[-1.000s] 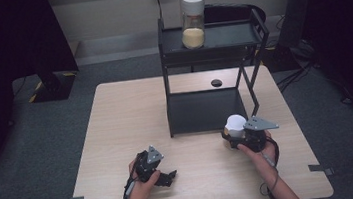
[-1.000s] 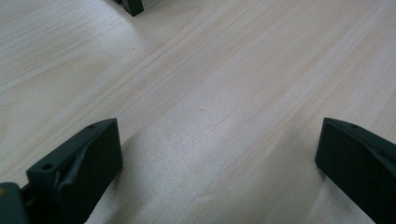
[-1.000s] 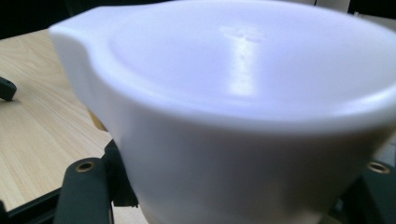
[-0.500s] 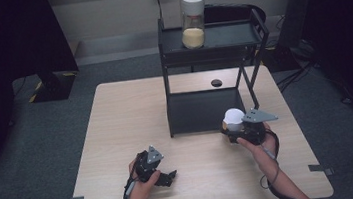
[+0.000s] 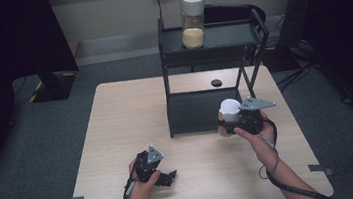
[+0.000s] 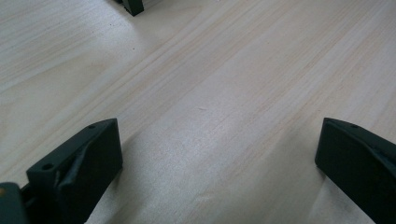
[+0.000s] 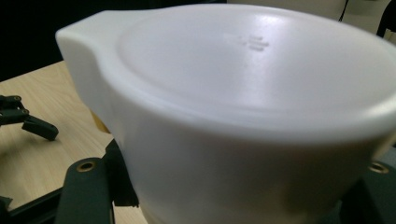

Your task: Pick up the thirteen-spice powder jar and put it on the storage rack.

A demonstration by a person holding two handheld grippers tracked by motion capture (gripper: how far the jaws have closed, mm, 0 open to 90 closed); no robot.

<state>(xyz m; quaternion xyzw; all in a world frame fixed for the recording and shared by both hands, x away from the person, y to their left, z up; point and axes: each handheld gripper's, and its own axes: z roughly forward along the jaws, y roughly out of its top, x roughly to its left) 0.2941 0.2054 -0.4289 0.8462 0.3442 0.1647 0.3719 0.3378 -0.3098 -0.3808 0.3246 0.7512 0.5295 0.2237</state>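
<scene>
A jar with a white lid [image 5: 229, 107] and yellowish contents hangs above the table in front of the black rack's lower shelf [image 5: 201, 111]. My right gripper [image 5: 227, 122] is shut on the jar's body. In the right gripper view the white lid [image 7: 243, 93] sits close to the camera between the two black jaws. A second jar with a white lid [image 5: 192, 19] stands on the rack's top shelf [image 5: 227, 36]. My left gripper [image 5: 168, 177] rests low on the table near its front edge, its jaws wide open over bare wood [image 6: 219, 163].
The light wooden table [image 5: 131, 114] carries the two-tier black rack at its far right. A small dark round spot [image 5: 216, 82] lies on the table behind the rack's lower shelf. Dark floor surrounds the table.
My right gripper has lifted the jar off the table and carried it a little toward the rack. The left gripper has stayed where it was.
</scene>
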